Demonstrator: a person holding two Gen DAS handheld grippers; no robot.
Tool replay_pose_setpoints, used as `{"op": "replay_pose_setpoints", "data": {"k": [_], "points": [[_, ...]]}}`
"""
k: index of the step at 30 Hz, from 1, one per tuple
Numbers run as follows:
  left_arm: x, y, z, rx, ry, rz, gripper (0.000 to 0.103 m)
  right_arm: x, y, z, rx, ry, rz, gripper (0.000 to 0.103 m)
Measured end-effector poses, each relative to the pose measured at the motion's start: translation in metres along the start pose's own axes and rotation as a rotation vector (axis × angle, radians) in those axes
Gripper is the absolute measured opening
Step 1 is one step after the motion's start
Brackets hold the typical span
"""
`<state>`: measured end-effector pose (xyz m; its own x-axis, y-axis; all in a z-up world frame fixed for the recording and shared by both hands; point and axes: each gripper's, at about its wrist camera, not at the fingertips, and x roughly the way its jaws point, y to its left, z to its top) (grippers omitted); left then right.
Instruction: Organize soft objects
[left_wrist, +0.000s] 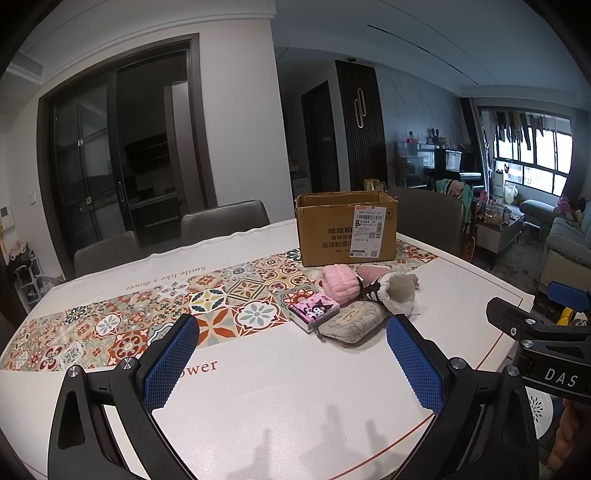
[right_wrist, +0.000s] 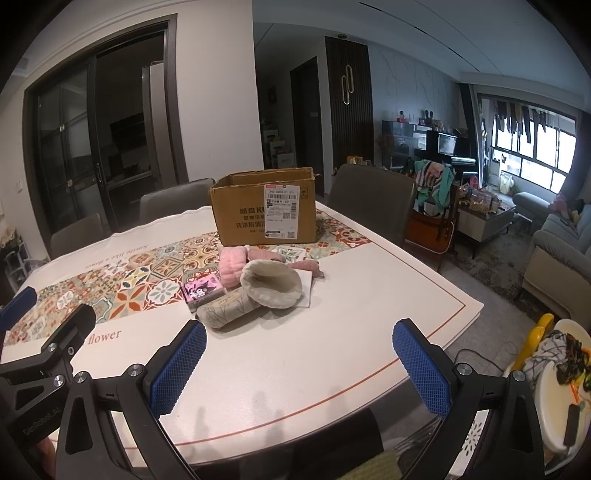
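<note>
Start of the job, by the look of it — nothing picked yet. Left gripper (left_wrist: 291, 354) and right gripper (right_wrist: 299, 363) both hover over the near edge of the white desk (left_wrist: 280, 398), jaws spread wide, nothing between them.

Soft items sit bunched mid-desk, just in front of the open brown cardboard box (left_wrist: 347, 229): fluffy pink towelling roll (left_wrist: 340, 286), cream fleece pouch with its mouth open (right_wrist: 271, 282), grey printed soft pack (right_wrist: 225, 310) nearest, small pink cartoon tissue packet (left_wrist: 314, 310) on the left, touching the grey pack. A dusty-pink cloth (right_wrist: 304, 266) lies behind the pouch.

Likely target is the box. Next move: reach forward, close on the grey pack since it's nearest and unobstructed, lift clear over the box rim. Items touch — expect neighbours to drag.
</note>
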<state>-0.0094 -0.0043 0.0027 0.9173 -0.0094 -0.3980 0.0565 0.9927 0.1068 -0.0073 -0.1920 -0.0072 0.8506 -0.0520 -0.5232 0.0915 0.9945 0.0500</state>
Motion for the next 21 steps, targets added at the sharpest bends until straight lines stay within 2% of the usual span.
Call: {"op": "replay_pose_setpoints", "data": {"k": [21], "points": [[0.0043, 0.0007, -0.0008, 0.001, 0.008, -0.001, 0.103, 0.0080, 0.0056, 0.0025, -0.001, 0.018, 0.007, 0.103]]}}
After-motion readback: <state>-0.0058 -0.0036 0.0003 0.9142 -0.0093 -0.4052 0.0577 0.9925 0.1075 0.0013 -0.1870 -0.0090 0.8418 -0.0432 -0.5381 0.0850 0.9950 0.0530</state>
